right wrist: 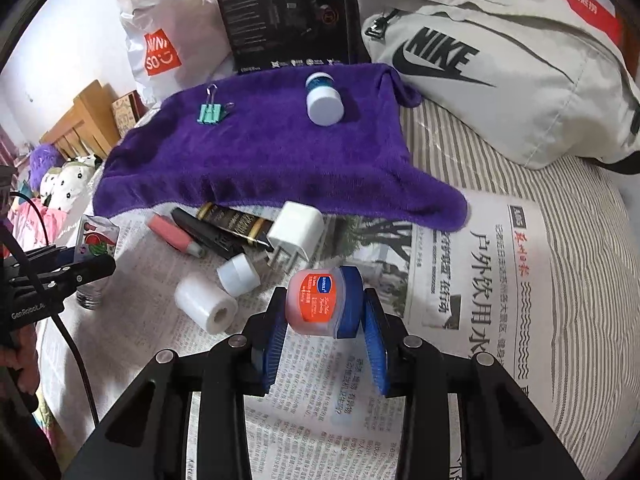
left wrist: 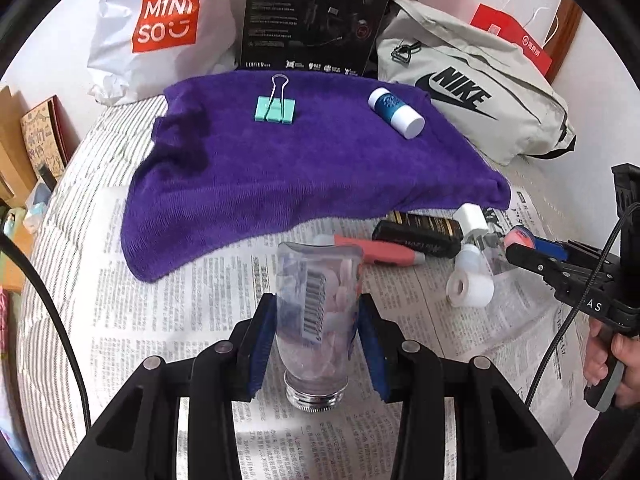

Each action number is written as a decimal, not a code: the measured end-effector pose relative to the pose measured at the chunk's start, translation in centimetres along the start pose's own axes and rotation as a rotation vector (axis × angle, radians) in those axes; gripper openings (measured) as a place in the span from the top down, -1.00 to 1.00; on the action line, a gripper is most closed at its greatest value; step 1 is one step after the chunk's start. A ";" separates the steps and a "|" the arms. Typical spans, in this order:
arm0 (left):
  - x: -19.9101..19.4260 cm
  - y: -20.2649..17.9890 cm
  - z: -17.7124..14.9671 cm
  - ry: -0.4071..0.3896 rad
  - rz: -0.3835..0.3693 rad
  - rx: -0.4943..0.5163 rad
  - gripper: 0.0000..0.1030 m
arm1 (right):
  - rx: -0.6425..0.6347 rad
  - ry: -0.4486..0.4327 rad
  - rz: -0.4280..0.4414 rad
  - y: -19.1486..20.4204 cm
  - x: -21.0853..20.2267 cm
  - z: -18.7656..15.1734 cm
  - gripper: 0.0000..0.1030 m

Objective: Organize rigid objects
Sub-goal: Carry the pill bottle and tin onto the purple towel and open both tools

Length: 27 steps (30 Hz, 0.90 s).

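Rigid objects, sorted: binder clip point(left wrist: 275, 109) far left and white-capped bottle point(left wrist: 396, 112) far right on purple towel point(left wrist: 280, 172). Left gripper point(left wrist: 316, 344) clamps clear bottle point(left wrist: 318, 312); right gripper point(right wrist: 326, 320) clamps blue-lidded jar point(right wrist: 324, 304), both near, above newspaper point(right wrist: 480, 280).

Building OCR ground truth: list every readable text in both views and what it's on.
"MINISO": white shopping bag
"NIKE": grey bag
"HECATE", "EDIFIER": black box
"户外饮用水": newspaper headline
"GenRobot.A": left gripper, side view
"AS": right gripper, side view
Unreadable: barcode on clear bottle, small jar label, black tube lettering, red bag, box small print, newspaper body text.
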<state>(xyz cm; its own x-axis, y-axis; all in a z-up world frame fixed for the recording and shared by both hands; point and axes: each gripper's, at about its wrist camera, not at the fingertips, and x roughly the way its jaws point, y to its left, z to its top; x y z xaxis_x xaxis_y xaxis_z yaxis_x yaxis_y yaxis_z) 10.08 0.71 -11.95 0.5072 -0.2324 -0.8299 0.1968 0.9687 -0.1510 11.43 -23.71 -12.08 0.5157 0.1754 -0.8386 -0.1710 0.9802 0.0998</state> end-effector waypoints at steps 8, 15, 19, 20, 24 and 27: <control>-0.6 0.6 0.9 -0.018 -0.036 -0.016 0.26 | -0.025 -0.002 0.026 0.6 0.0 1.3 0.29; -1.2 0.8 2.1 -0.035 -0.050 -0.014 0.26 | -0.028 -0.010 0.043 1.0 0.0 2.6 0.29; -1.6 1.0 3.3 -0.050 -0.056 -0.005 0.26 | -0.034 -0.025 0.052 1.3 -0.2 3.7 0.29; -1.8 1.0 3.6 -0.055 -0.058 -0.001 0.26 | -0.038 -0.030 0.055 1.4 -0.2 4.2 0.29; -2.1 1.3 5.0 -0.072 -0.065 -0.007 0.26 | -0.041 -0.045 0.067 1.4 0.1 6.1 0.29; -2.2 1.6 6.2 -0.085 -0.065 -0.009 0.26 | -0.047 -0.047 0.057 1.2 1.0 7.8 0.29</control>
<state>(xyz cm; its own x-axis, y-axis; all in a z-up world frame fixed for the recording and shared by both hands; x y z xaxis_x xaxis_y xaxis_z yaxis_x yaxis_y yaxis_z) 14.45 2.22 -7.00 0.5630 -0.3011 -0.7697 0.2246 0.9520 -0.2081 18.25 -21.61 -8.65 0.5429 0.2365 -0.8058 -0.2399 0.9632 0.1211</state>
